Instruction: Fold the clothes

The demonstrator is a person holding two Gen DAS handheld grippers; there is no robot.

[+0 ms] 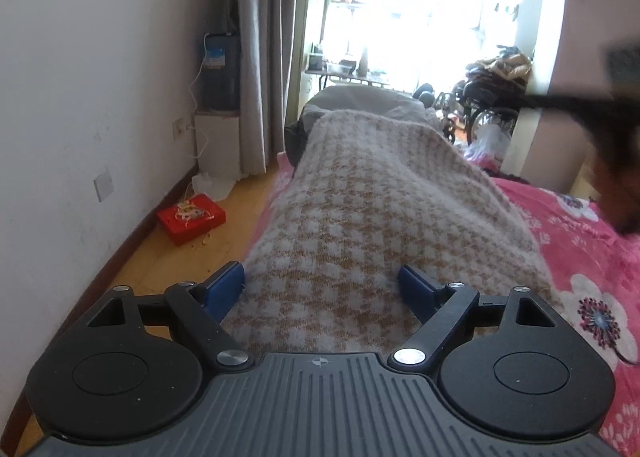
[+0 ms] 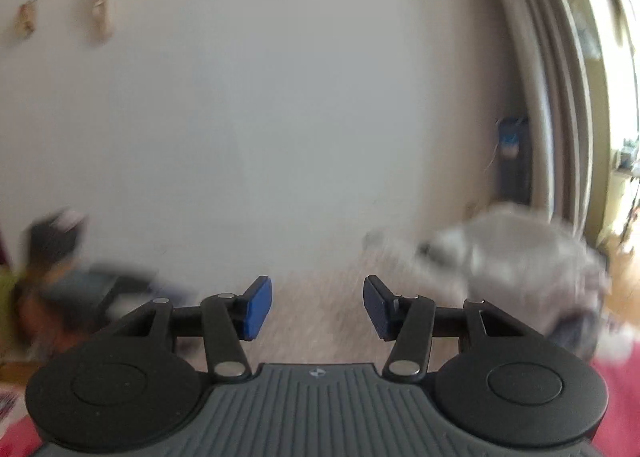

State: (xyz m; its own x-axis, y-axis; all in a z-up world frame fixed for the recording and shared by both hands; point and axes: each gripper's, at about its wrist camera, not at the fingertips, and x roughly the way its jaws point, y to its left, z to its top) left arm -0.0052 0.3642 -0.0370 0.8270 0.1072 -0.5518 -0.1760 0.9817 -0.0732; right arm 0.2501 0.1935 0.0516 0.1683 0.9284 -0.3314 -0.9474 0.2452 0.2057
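Right, left gripper point(image 1: 322, 289) gapes wide, holding nothing, over the houndstooth sweater point(image 1: 360, 209) on the pink floral bedspread point(image 1: 580, 241); right gripper point(image 2: 318, 307) open too, empty, facing a blurred white wall point(image 2: 280, 97).

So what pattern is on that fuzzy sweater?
The sweater has a tan and white houndstooth check, clearest in the left wrist view.

A home bedroom, it seems: pink floral bedspread point(image 1: 580, 257) right of the claw, grey curtain point(image 1: 256, 57) ahead-left.
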